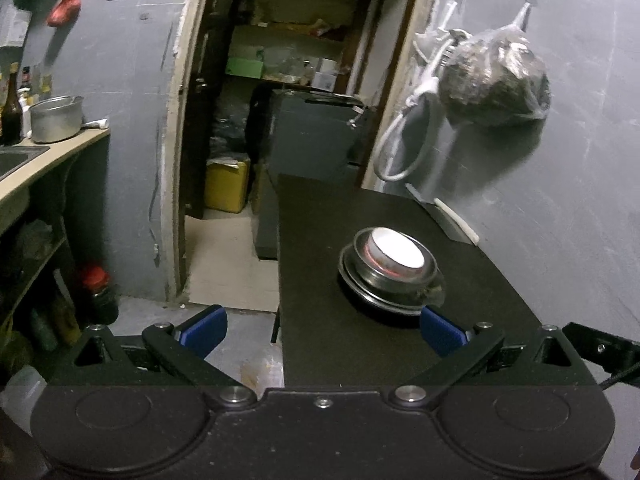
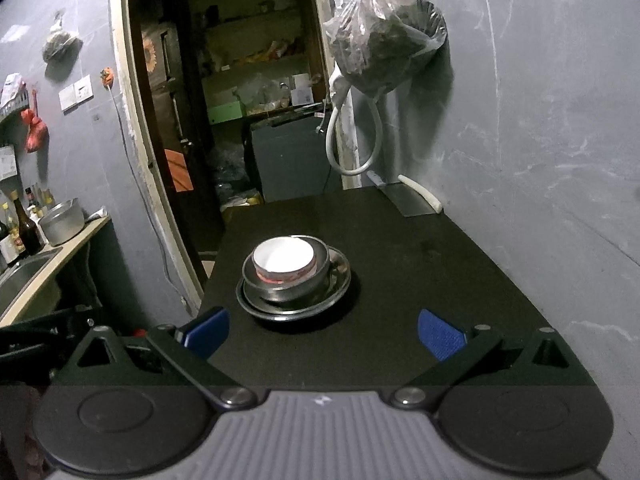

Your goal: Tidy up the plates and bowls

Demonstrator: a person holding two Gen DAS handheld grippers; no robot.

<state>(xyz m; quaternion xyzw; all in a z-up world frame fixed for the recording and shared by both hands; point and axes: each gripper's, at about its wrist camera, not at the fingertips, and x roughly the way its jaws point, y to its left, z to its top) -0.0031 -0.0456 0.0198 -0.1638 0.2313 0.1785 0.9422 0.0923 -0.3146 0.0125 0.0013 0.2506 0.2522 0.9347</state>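
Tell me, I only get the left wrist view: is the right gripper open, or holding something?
Observer: Open and empty; the right gripper hovers over the black table.
Operator: My left gripper hides the steel plate at its near rim. Anything there?
Observer: Nothing. The right wrist view shows that whole rim, with bare table in front; the steel bowl and white bowl sit nested on the plate.

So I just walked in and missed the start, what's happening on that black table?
Nothing is being held. Both handheld grippers, left and right, hover open short of a stack on the black table: a white bowl nested in a steel bowl on a steel plate. A cleaver lies by the wall.
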